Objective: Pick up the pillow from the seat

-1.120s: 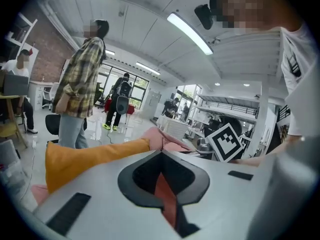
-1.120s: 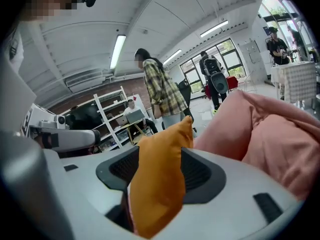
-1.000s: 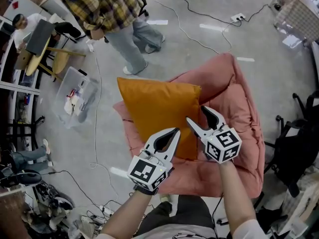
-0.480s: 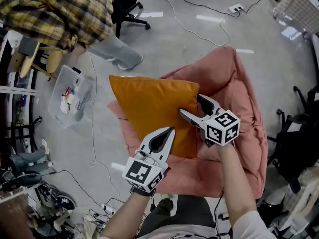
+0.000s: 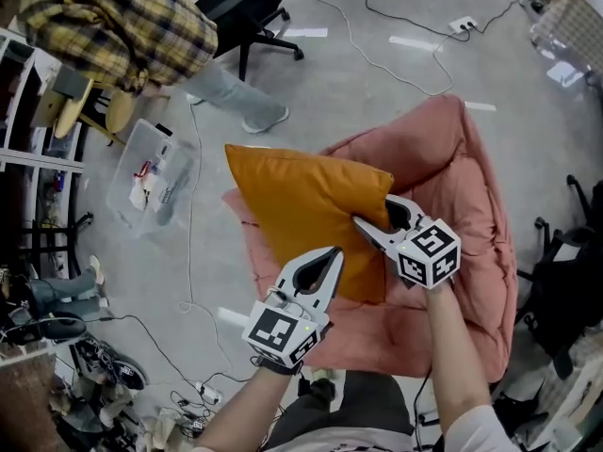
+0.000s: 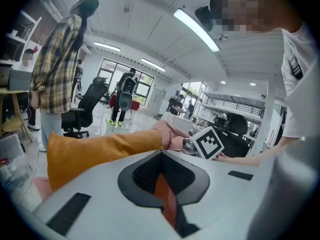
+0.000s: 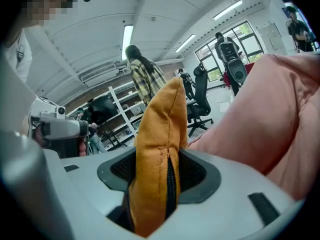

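An orange pillow (image 5: 301,215) lies tilted on a pink beanbag seat (image 5: 462,177). My right gripper (image 5: 372,210) has the pillow's right edge, the zipper seam (image 7: 167,184), between its jaws. The jaws are closing and the pads touch both faces of the fabric. The seat (image 7: 270,124) bulges to the right behind it. My left gripper (image 5: 332,254) hovers at the pillow's near lower edge, its jaws together with nothing between them. In the left gripper view the pillow (image 6: 100,151) stretches across ahead of the gripper (image 6: 161,176), with the right gripper's marker cube (image 6: 209,143) beyond.
A person in a plaid shirt (image 5: 122,26) stands at the upper left beside a black office chair (image 5: 240,3). A clear plastic bin (image 5: 151,177) sits on the floor left of the seat. Cables (image 5: 377,55) and a power strip (image 5: 462,24) cross the floor behind. Dark gear (image 5: 565,271) stands to the right.
My right gripper has moved forward onto the pillow's right edge and narrowed its jaws around it. The left gripper has shifted a little right. The plaid-shirted person has stepped further left.
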Demonstrator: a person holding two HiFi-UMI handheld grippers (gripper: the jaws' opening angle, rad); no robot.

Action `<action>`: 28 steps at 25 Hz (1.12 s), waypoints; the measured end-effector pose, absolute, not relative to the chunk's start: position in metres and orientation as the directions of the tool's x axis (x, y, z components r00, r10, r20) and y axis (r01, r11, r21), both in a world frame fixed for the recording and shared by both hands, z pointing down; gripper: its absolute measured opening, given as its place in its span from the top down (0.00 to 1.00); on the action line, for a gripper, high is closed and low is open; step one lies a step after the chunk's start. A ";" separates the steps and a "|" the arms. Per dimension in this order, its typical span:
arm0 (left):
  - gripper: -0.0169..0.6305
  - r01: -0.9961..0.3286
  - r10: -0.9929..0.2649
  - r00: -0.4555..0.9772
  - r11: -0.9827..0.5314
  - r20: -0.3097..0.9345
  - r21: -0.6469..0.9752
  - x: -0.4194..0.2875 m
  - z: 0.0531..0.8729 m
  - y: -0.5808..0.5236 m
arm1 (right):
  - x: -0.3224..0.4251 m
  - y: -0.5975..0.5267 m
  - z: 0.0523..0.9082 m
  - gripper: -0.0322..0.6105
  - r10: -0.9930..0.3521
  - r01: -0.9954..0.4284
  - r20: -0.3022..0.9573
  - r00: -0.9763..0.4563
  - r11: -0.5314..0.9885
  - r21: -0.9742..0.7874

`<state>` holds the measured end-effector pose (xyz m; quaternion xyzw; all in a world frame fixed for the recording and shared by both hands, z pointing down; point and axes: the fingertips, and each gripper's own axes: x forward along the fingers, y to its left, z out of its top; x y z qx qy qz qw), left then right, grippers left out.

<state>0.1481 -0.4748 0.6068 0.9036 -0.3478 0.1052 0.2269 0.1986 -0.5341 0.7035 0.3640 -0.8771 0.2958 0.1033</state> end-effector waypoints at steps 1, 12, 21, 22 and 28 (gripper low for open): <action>0.96 -0.677 -0.582 0.736 -0.655 0.347 0.336 0.148 0.605 -0.472 | 0.198 -0.530 0.702 0.59 -0.581 -0.705 0.400 -0.709 0.564 -0.430; 0.96 -0.719 -0.634 0.695 -0.620 0.339 0.314 0.089 0.573 -0.423 | 0.140 -0.470 0.659 0.72 -0.578 -0.716 0.451 -0.680 0.657 -0.237; 0.96 -0.739 -0.678 0.673 -0.596 0.295 0.316 0.025 0.529 -0.360 | 0.088 -0.414 0.600 0.73 -0.606 -0.726 0.456 -0.652 0.673 -0.143; 0.96 -0.742 -0.682 0.670 -0.593 0.293 0.314 0.019 0.525 -0.353 | 0.084 -0.410 0.590 0.73 -0.614 -0.728 0.453 -0.646 0.674 -0.125; 0.96 -0.735 -0.694 0.674 -0.595 0.253 0.326 -0.005 0.496 -0.320 | 0.081 -0.388 0.524 0.73 -0.674 -0.759 0.431 -0.600 0.650 -0.039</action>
